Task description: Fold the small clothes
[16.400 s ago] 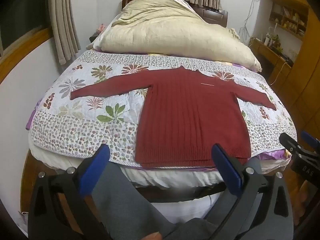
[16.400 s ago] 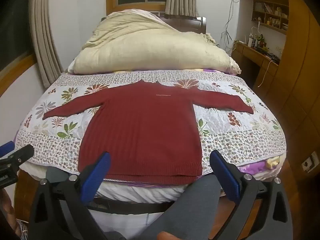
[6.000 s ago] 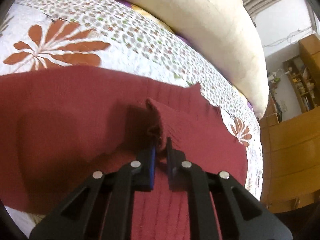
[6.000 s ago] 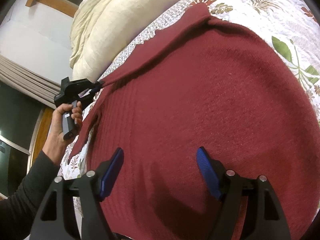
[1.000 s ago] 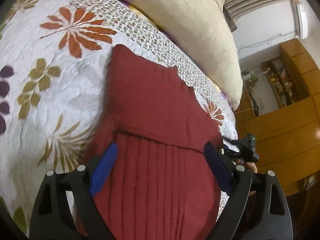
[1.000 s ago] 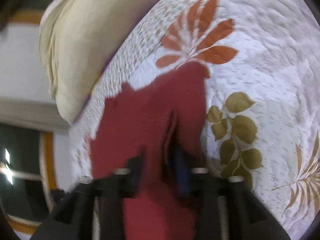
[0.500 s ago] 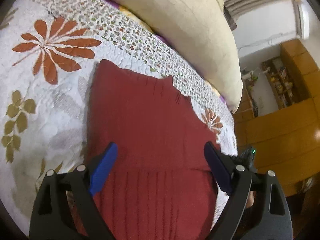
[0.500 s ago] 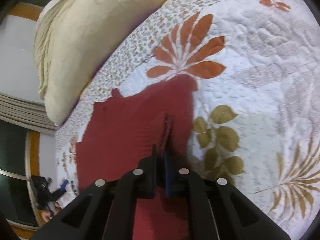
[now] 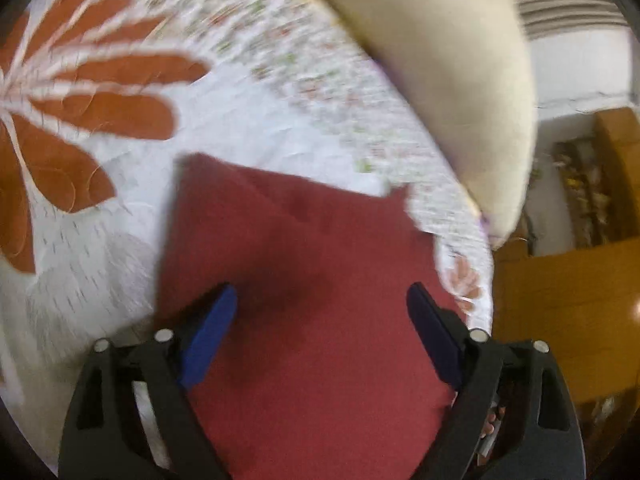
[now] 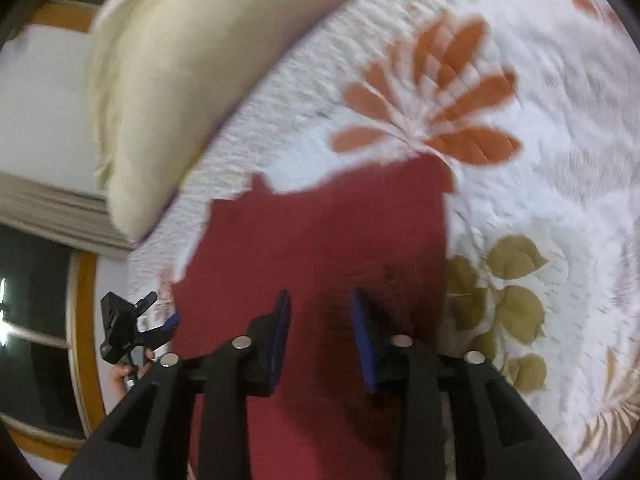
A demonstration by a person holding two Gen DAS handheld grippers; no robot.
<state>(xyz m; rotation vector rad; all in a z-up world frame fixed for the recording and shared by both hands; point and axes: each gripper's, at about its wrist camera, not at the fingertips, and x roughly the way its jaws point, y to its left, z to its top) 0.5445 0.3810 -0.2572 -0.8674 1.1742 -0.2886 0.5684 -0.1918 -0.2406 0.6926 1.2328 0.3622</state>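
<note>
The dark red knit sweater (image 9: 304,264) lies on the floral quilt (image 9: 120,208) with both sleeves folded in over its body, so it reads as a narrow rectangle (image 10: 328,240). My left gripper (image 9: 320,328) hovers low over its upper half, blue fingers wide open and empty. My right gripper (image 10: 320,320) is over the sweater's right side, fingers partly open with nothing between them. In the right wrist view the left gripper (image 10: 132,328) shows at the far left, held in a hand. Both views are motion-blurred.
A big cream duvet (image 9: 448,64) is piled at the head of the bed just beyond the sweater's collar. Bare quilt (image 10: 540,184) lies to either side. Wooden furniture (image 9: 560,300) stands off the bed's right edge, and a window frame (image 10: 84,320) off the left.
My right gripper has let go of the folded sleeve and opened; the sleeve now lies flat on the body. My left gripper has dropped closer to the sweater.
</note>
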